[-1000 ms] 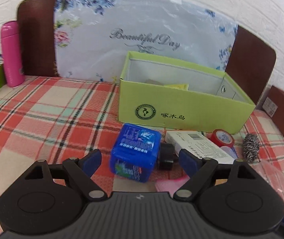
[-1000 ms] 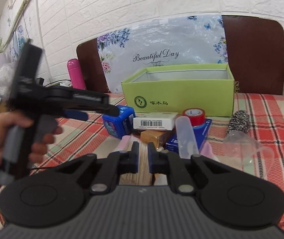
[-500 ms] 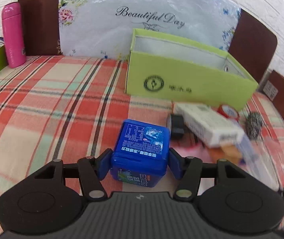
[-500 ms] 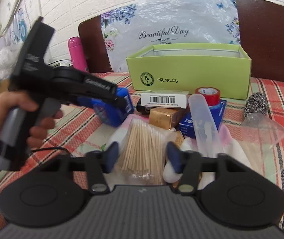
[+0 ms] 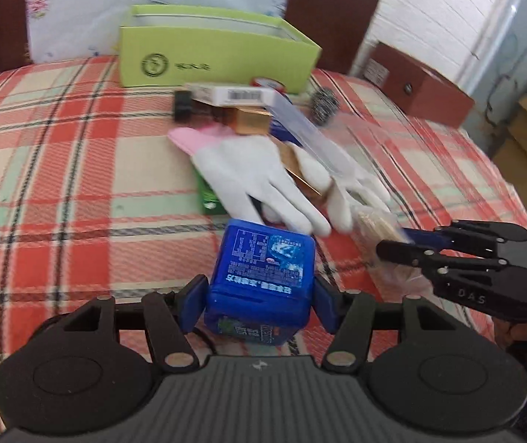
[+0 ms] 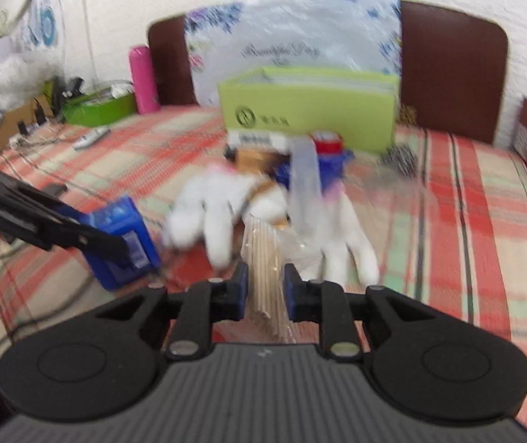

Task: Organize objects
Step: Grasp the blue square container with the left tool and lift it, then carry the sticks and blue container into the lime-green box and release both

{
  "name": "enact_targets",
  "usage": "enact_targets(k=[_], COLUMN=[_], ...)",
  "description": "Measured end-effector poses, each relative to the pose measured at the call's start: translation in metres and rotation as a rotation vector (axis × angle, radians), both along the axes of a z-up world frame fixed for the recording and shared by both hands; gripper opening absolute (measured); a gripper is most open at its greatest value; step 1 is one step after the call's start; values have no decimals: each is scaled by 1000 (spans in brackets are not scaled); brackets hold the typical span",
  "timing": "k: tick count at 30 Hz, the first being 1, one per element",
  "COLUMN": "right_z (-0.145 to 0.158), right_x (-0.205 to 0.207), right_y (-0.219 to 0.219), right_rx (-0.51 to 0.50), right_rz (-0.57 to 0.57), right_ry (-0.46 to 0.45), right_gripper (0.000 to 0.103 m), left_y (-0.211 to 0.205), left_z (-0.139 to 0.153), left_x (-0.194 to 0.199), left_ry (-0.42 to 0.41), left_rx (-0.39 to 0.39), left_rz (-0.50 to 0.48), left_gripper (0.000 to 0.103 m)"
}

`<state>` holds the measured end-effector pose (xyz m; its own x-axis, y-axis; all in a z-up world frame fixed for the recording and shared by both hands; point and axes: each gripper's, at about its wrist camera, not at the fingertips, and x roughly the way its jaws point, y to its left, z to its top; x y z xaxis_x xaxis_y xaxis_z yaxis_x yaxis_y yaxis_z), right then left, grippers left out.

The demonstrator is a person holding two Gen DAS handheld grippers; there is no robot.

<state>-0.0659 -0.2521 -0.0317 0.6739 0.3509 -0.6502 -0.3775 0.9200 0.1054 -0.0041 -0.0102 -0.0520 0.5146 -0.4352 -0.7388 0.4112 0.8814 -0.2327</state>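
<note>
Left gripper [image 5: 259, 304], bottom centre of the left wrist view, is clamping a blue cube-shaped plastic container with a printed label [image 5: 263, 277]; both blue pads are pressing its sides. The jaws have just been closing over the last second, though they are reading about steady at this width now.

Right gripper [image 6: 265, 289], bottom centre of the right wrist view, is gripping a clear plastic bag of wooden toothpicks [image 6: 265, 258]; its jaws are standing narrow and have just been closing on the bundle. The same gripper is showing at the right edge of the left wrist view, with the bag at its tips.

Just above both held items, mid-frame, white fabric gloves [image 5: 259, 177] are lying on a red, green and cream plaid tablecloth [image 5: 60, 170]. Beyond them, a small pile of boxes is sitting in front of a lime-green open cardboard box with a round logo [image 5: 219, 59], upper centre. A steel wire scrubber [image 5: 323, 101] is lying just right of that pile.

Right wrist view is blurring heavily.
</note>
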Motion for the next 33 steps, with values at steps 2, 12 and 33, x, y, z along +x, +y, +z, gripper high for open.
enact_targets(k=[2, 12, 33], right_z=[-8, -13, 59], right_x=[-4, -8, 34], right_y=[-4, -6, -18], right_rx=[10, 23, 130], right_rz=[-32, -30, 22], right_ry=[17, 26, -141], right_gripper=[32, 43, 20], left_y=[-13, -13, 3], left_z=[-6, -8, 84], left_x=[1, 5, 43], left_ry=[-4, 6, -263], left_rx=[57, 23, -66], left_rz=[-6, 31, 14], left_gripper=[65, 65, 62])
